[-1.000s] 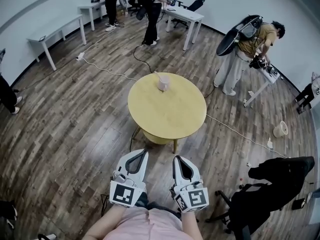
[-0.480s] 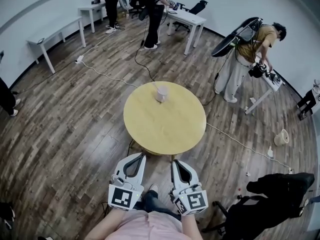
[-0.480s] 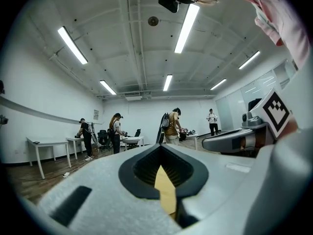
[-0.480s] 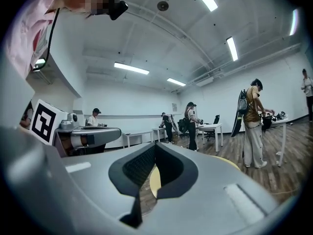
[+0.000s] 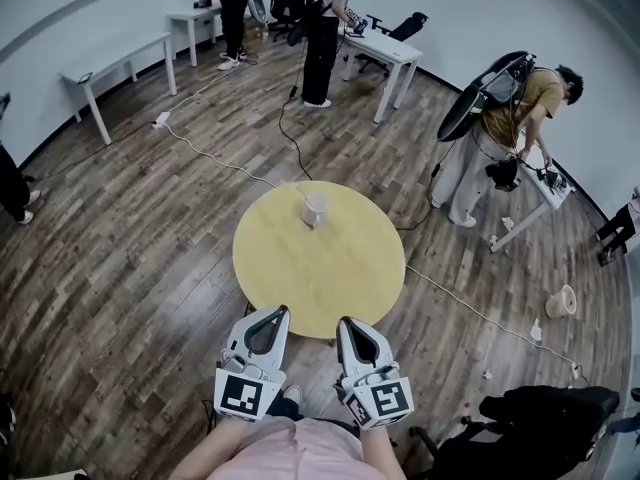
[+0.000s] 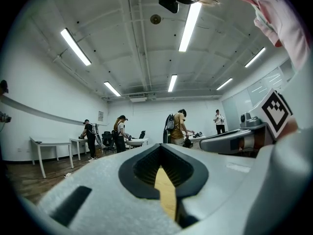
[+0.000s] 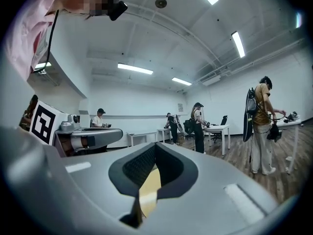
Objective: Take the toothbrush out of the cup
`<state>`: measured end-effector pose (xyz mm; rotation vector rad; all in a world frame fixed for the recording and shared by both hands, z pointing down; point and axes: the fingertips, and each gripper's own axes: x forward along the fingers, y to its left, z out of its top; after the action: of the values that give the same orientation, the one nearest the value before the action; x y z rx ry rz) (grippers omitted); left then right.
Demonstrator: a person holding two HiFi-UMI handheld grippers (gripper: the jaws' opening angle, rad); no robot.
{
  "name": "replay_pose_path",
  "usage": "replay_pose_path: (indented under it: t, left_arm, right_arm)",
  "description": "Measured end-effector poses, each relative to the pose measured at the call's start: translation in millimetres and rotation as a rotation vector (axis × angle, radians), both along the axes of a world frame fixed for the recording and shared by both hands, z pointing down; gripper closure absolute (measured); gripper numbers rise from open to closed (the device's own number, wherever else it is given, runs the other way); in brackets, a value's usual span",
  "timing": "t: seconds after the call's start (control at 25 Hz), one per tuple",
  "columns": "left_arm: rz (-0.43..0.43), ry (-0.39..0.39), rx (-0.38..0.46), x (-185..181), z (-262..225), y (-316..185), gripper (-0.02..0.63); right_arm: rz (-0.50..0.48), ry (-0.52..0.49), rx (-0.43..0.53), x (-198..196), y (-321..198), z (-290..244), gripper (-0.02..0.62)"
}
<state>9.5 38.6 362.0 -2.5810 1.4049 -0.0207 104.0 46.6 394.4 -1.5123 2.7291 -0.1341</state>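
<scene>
With the round yellow wooden table [image 5: 300,278] now nearer, its pale cup [image 5: 316,208], toothbrush too small to discern, sits upper-centre, well beyond the left gripper [image 5: 281,311] and right gripper [image 5: 344,321], jaws together and empty, so reaching remains.

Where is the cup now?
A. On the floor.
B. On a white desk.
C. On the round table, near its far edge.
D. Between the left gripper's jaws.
C: the cup stands on the yellow table, near the edge farthest from the head camera.
</scene>
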Motion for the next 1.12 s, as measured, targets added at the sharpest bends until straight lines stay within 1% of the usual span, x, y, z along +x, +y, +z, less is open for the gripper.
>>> replay_pose_path:
  t: [0.24,0.4,0.64,0.8,0.96,1.12]
  left_arm:
    - [-0.026,0.024,-0.017,-4,4,-33,0.609]
    - [-0.028,0.046,-0.042,-10,11,-64,0.609]
    - [0.012,0.028,-0.052,-24,14,-137,0.609]
    - [0.049,-0.012,-0.054,-27,19,-178,0.609]
    - [0.070,-0.035,-0.069,-29,25,-205,0.609]
    - [0.074,-0.061,-0.074,-26,30,-222,0.609]
  right_arm:
    - [-0.013,-0.010,-0.012,-2,-33,5,0.586]
    - [0.002,-0.007,-0.032,-5,-60,13,0.586]
    - [0.028,0.005,-0.043,-18,-124,14,0.586]
    - [0.062,-0.005,-0.038,-24,-160,14,0.586]
    - [0.095,-0.006,-0.051,-24,-183,21,0.586]
    - [0.099,-0.003,-0.064,-22,-204,26,0.586]
